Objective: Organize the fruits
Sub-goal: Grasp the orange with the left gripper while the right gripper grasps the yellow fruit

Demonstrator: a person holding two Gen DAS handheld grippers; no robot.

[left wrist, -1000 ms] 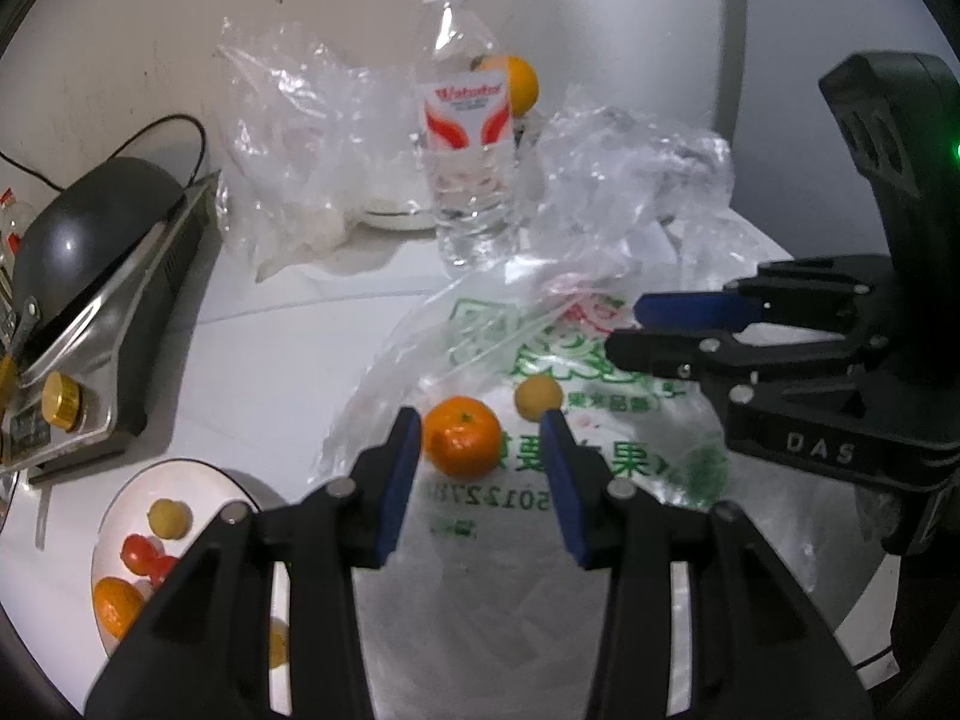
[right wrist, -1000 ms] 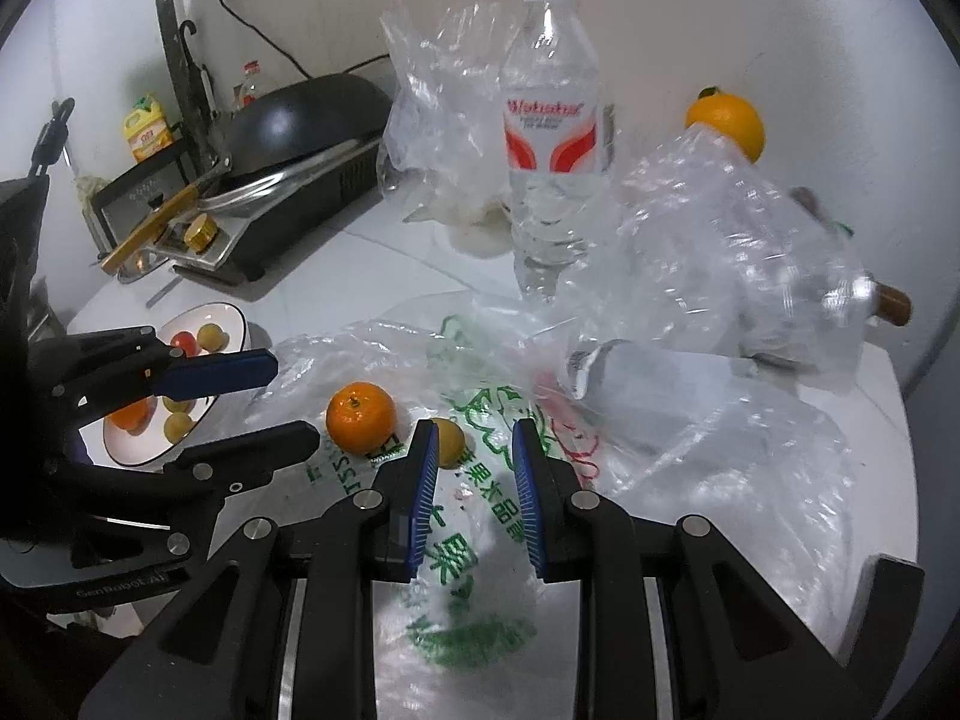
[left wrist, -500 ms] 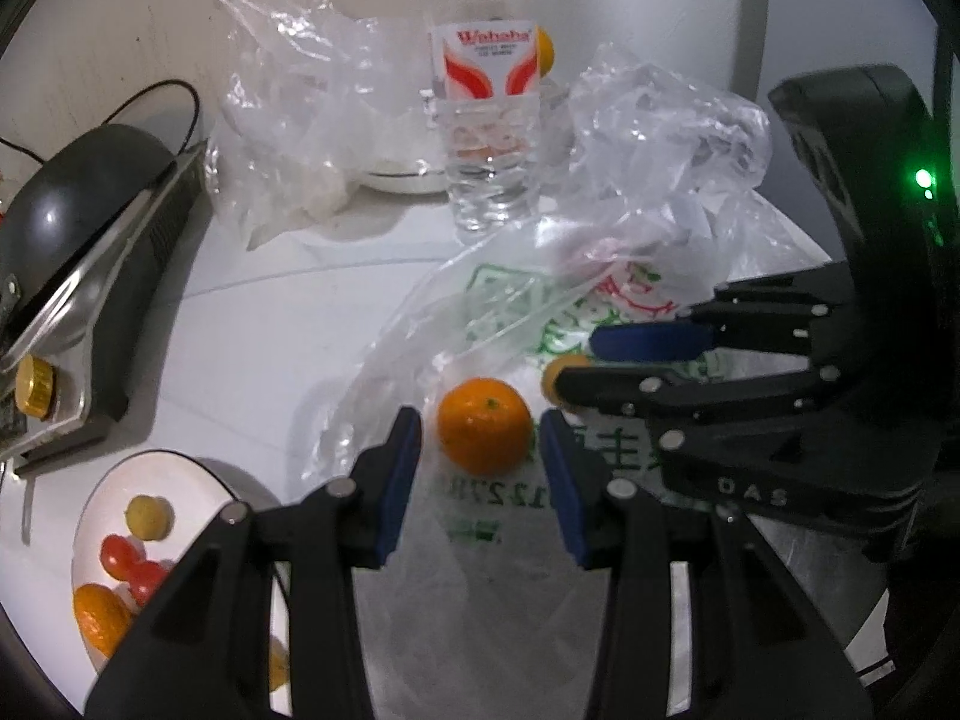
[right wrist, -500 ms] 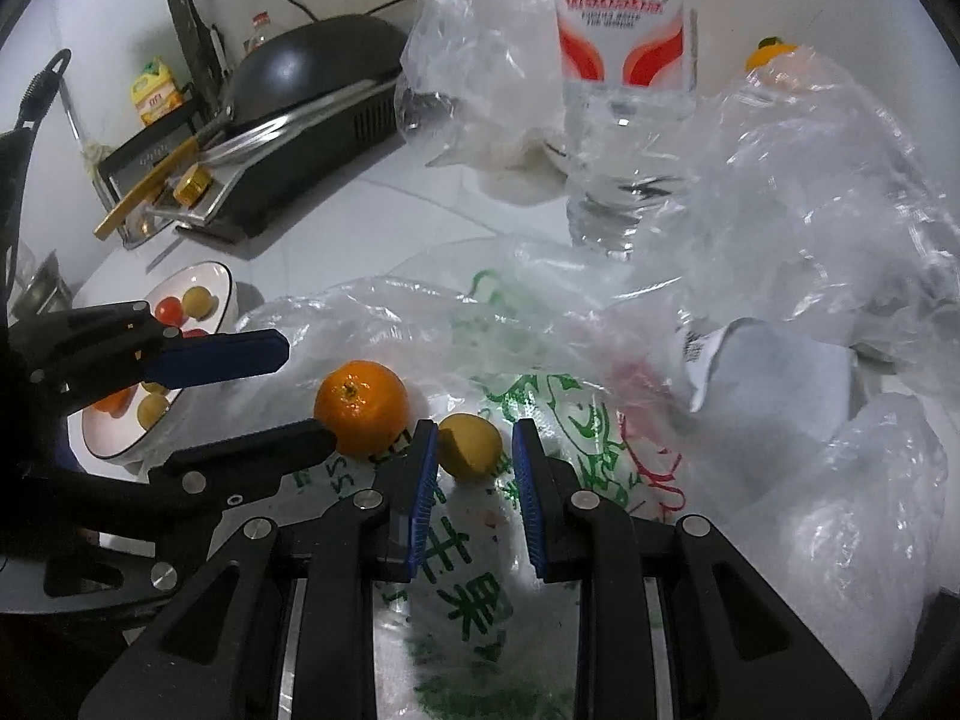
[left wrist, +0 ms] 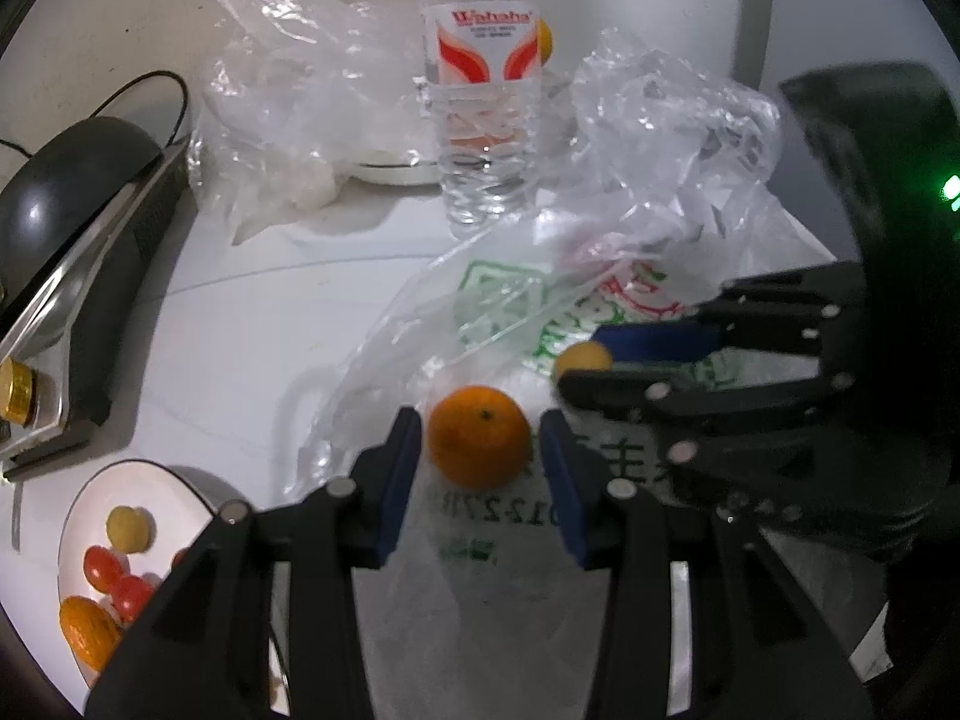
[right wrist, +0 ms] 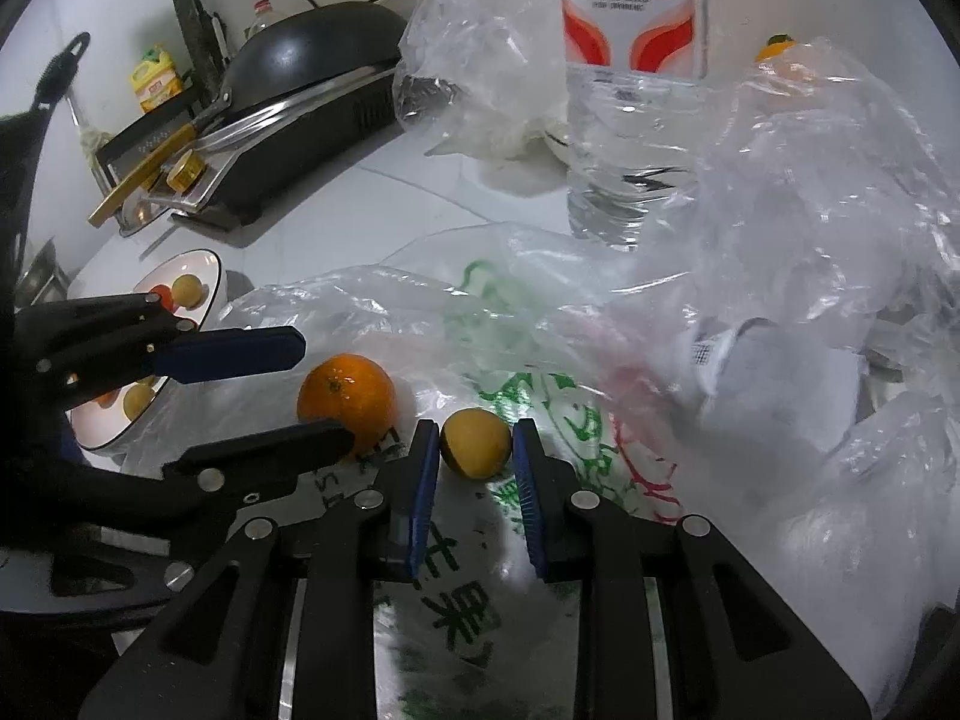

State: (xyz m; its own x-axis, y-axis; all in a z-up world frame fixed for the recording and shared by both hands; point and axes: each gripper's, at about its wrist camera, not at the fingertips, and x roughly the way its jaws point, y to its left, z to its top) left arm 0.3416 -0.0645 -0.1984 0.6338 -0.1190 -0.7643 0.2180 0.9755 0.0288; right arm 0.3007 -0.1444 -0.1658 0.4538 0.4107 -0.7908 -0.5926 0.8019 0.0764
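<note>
Already on the plate: I counted a small yellow fruit, red cherry tomatoes and an orange on the white plate (left wrist: 81,516) at the near left, so part of the sorting looked done.
Still on the bag: an orange (left wrist: 479,444) and a small yellow fruit (right wrist: 475,443) lay side by side on the printed plastic bag (right wrist: 528,396) in the middle.
Left gripper (left wrist: 480,450): I had its jaws apart, straddling the orange, with a gap visible on both sides and no pad pressing.
Right gripper (right wrist: 474,450): its jaws stood narrowly apart either side of the yellow fruit; a slight gap seemed to remain, so I judged it not gripped yet.
Far fruit: another orange (right wrist: 774,49) sat at the far side behind the water bottle (left wrist: 483,90).
Left to do: by my reading, close on both fruits, carry them left to the plate, then fetch the far orange.
</note>
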